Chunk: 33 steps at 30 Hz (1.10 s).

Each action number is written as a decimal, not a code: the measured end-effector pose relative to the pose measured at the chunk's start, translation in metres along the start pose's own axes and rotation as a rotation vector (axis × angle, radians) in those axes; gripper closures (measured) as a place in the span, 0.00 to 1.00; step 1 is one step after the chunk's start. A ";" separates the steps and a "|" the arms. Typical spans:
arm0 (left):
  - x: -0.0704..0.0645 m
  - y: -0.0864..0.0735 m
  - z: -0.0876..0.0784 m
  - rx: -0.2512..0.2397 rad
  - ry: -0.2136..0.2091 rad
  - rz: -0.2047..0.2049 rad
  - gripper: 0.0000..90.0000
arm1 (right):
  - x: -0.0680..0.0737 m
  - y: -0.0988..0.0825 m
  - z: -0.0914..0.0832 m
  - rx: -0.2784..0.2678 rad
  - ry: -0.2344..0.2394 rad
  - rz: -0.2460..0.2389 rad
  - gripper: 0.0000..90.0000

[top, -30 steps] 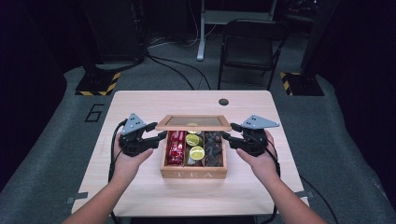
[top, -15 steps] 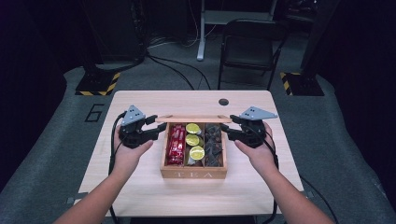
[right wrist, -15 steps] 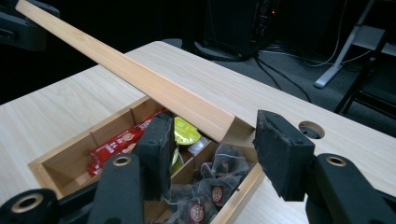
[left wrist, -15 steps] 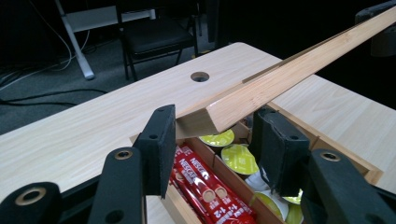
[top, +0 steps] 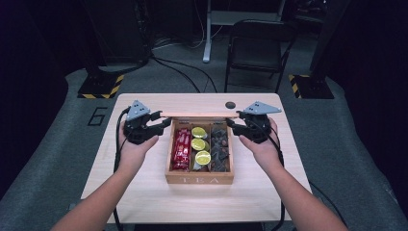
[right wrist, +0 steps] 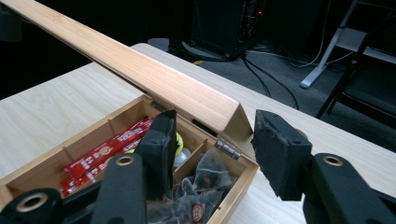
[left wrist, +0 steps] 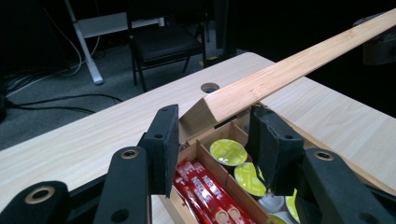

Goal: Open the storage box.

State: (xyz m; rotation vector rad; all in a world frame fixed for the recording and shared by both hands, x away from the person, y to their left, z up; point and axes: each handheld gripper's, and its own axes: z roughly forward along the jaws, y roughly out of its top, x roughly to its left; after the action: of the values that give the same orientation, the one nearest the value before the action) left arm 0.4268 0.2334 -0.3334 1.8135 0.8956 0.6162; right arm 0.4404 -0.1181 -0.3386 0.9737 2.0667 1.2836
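Tea box [top: 199, 179]: pale wood, smooth matt finish. Lid [left wrist: 299, 70]: same wood, fine straight grain, satin. Hinge [right wrist: 227, 148]: metal. Table [top: 144, 192]: light wood-look top, smooth. Sachets [top: 181, 147]: glossy red foil. Capsules [left wrist: 228, 151]: shiny lime lids. Gripper pads [right wrist: 275, 149]: black, rough, foam-like.

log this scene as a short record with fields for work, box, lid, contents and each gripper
work: opening the hinged lid of a wooden tea box on a table
lid: raised, standing about upright at the box's far edge
contents: red sachets in one compartment, yellow-green capsules in the middle one, dark tea bags in the third
left gripper: at the lid's left end, jaws astride its corner and just closing; contact unclear
right gripper: at the lid's right end, jaws astride its corner; contact unclear
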 end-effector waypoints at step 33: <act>0.015 0.018 0.024 -0.002 0.065 -0.003 0.68 | -0.018 0.018 0.019 -0.016 -0.040 0.050 0.66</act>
State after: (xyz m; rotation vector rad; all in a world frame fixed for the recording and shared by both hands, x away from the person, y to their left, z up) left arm 0.4588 0.2276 -0.3260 1.7987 0.9403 0.6780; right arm 0.4701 -0.1167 -0.3293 1.0415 2.0107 1.2936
